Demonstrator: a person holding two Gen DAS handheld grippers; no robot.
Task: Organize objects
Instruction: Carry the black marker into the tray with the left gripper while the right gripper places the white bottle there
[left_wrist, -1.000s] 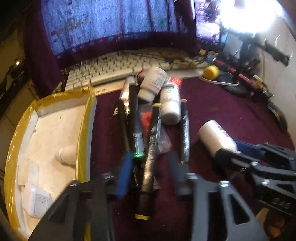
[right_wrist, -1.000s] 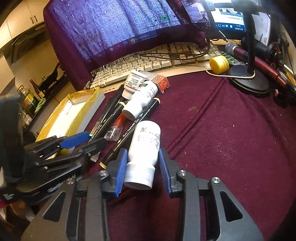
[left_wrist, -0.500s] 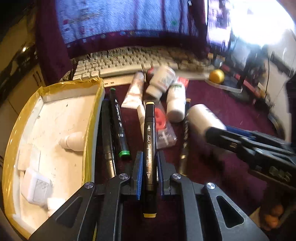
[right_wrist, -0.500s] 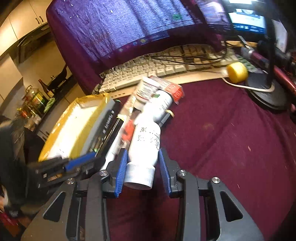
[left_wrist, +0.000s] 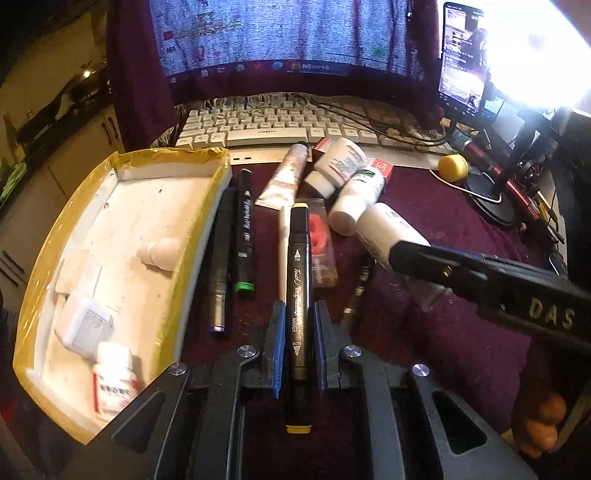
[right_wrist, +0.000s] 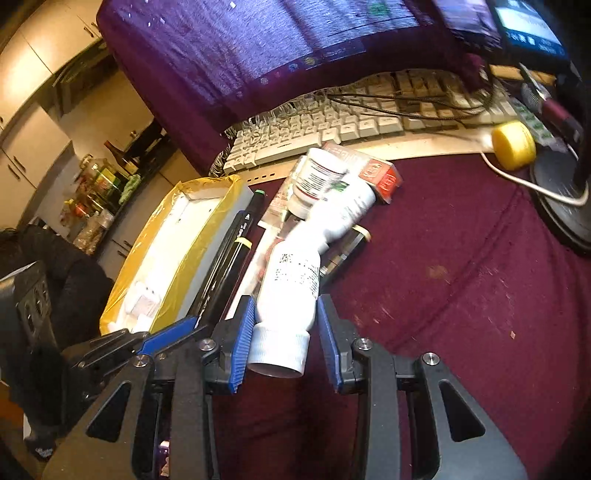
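Note:
My left gripper (left_wrist: 299, 325) is shut on a black marker with yellow ends (left_wrist: 299, 258), gripped around its lower half; the marker points away over the maroon cloth. In the right wrist view my right gripper (right_wrist: 286, 325) is shut on a white bottle with a ribbed cap (right_wrist: 291, 280), cap toward the camera. The same white bottle (left_wrist: 384, 229) shows in the left wrist view, held by the right gripper's fingers (left_wrist: 424, 254). A yellow-taped white tray (left_wrist: 207, 206) lies left of the pile and also appears as the tray (right_wrist: 199, 251) beside the left gripper's blue pad (right_wrist: 166, 334).
A green-capped marker (left_wrist: 243, 229), a dark pen (left_wrist: 219, 266), a tube (left_wrist: 286, 177), two white bottles (left_wrist: 354, 195), a red box (left_wrist: 382, 170) and a plastic pack (left_wrist: 321, 240) lie on the cloth. A keyboard (left_wrist: 277, 125) and microphone stand (left_wrist: 491, 199) stand behind. The tray holds a small bottle (left_wrist: 114, 380) and adapter (left_wrist: 83, 325).
My left gripper closed on the yellow-ended marker and rolled level, with the marker now straight between the pads. My right gripper carried the white bottle leftward, toward the tray.

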